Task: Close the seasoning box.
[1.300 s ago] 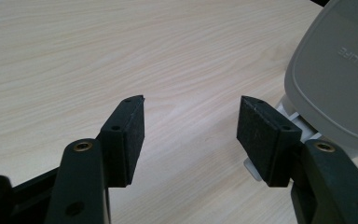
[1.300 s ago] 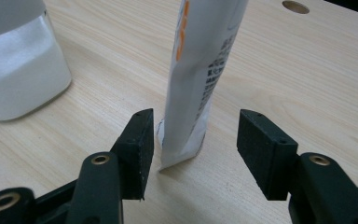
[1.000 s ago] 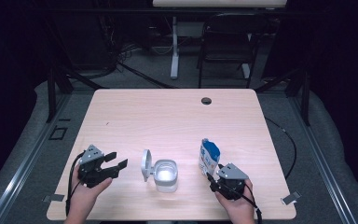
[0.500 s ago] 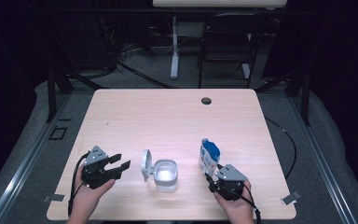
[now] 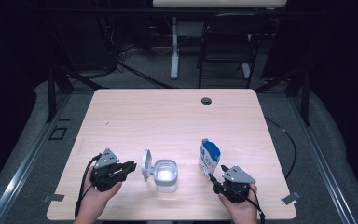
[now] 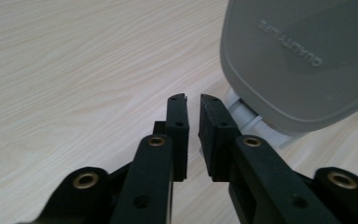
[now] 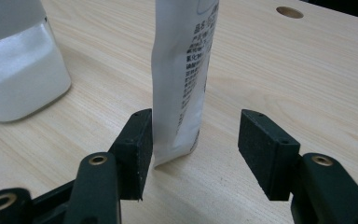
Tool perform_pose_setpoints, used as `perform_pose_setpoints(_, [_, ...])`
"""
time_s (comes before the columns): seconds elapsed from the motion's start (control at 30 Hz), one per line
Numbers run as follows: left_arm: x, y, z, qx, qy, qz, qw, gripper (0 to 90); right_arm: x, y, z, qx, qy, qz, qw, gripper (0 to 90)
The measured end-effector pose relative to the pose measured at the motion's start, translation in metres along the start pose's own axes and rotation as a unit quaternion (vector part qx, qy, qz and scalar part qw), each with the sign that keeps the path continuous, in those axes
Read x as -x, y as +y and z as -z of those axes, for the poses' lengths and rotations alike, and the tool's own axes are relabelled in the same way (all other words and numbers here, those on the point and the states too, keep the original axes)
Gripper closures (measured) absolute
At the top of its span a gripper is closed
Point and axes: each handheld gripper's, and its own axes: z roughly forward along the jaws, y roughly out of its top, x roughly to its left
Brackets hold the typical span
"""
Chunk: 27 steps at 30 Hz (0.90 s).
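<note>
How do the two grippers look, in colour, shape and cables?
Both are handheld tools. The left gripper and the right gripper each have a black body, a grey three-cornered plate on top and a black cable trailing back. Their two jaws are black, with flat rectangular pads and brass-coloured rivets at the joints.

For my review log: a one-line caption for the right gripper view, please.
Right gripper, jaws open, around the upright white pouch on the wooden table.
</note>
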Motion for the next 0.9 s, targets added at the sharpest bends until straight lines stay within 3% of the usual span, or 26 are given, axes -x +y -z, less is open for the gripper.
perform_pose_setpoints(0.17, [0.007,0.003,0.000,0.004,-0.012,-0.008,0.9999,90.0,0.001,-0.002,0.001,0.004,0.002,-0.003,1.0000,45.0])
perform_pose_setpoints(0.67, [0.026,0.012,-0.009,0.013,-0.036,-0.033,0.9987,90.0,-0.006,-0.006,-0.001,0.004,0.010,0.001,0.9999,45.0])
perform_pose_setpoints(0.9, [0.029,0.014,-0.010,0.024,-0.050,-0.029,0.9981,90.0,-0.006,-0.007,0.000,0.005,0.011,-0.001,0.9999,44.9])
